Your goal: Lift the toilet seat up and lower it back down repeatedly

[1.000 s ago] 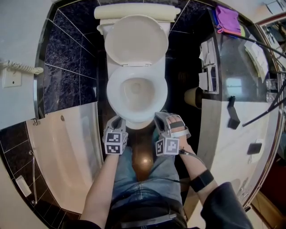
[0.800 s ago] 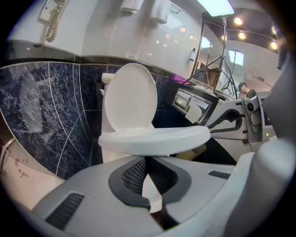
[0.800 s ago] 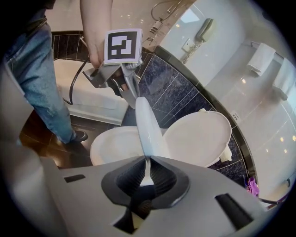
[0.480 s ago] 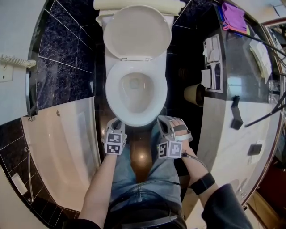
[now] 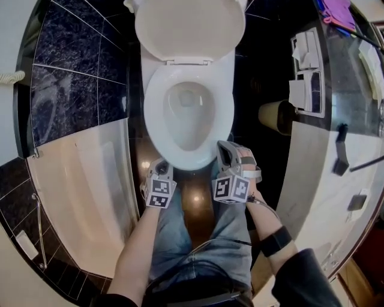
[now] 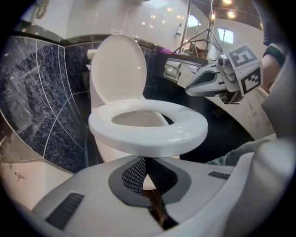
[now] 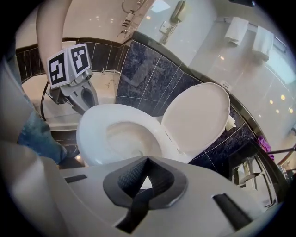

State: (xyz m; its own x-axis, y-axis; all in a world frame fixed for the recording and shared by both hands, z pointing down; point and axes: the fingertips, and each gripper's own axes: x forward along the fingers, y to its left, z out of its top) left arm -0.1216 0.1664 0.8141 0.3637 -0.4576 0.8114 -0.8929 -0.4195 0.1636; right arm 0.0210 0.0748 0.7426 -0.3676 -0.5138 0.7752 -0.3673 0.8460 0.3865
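The toilet seat (image 5: 157,114) lies down flat (lid (image 5: 189,27) up behind it). Your left gripper (image 5: 162,166) and right gripper (image 5: 225,151), both squeezed together and empty, sit at its front. Next: slip under, lift.

The raised white plastic toilet lid (image 5: 189,27) is cut off by the far edge of the head view, so its top does not show. The purple cloth (image 5: 337,9) at the far right is cut off there too. Only the end of the curly cream phone cord (image 5: 7,77) peeks in at the left edge. A tan round thing (image 5: 275,117) sits partly under the shiny dark counter (image 5: 351,108), and I cannot tell what it is. From above, I cannot tell if the left gripper (image 5: 161,165) or the right gripper (image 5: 223,147) touches the white oval toilet seat (image 5: 153,117). In the left gripper view, that gripper's own grey body hides the low part of the white toilet bowl (image 6: 107,149). The small white things (image 6: 175,69) on the far counter are too tiny to tell.
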